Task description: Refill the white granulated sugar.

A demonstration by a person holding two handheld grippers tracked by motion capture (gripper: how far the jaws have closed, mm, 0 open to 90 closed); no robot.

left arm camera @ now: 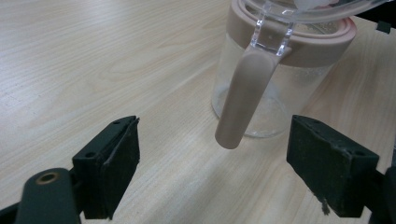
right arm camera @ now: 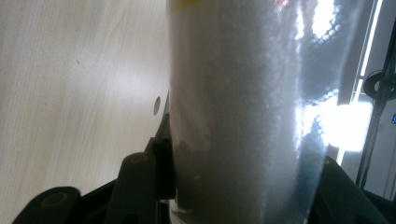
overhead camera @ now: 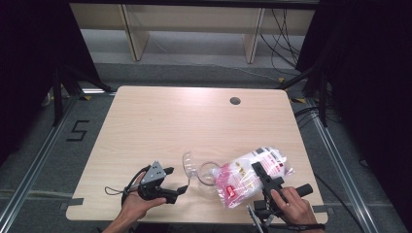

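Right now the left gripper [overhead camera: 180, 190] stands wide — its two black jaws are spread apart with nothing between them but bare table [overhead camera: 160, 121]. Just ahead of those jaws, in the left gripper view, stands a clear jar [left arm camera: 268, 88] with a beige-pink collar round its mouth, upright on the wood. Its long beige handle [left arm camera: 240, 98] hangs down the near side of the jar, pointing towards the gap between the jaws without touching either one. A clear lid [overhead camera: 190, 165] swings up and open from the jar's rim, on the side nearer the left gripper in the high view.

On the far side of the jar the right gripper [overhead camera: 256, 167] is clamped on a plastic bag [overhead camera: 252, 177] of white granules with red and pink print. In the right gripper view the bag's clear, grainy body [right arm camera: 243, 112] fills the space between the jaws — they press on it from both sides. The bag is tilted, its lower end at the jar's open mouth and its upper end beyond the right gripper, towards the table's right edge.
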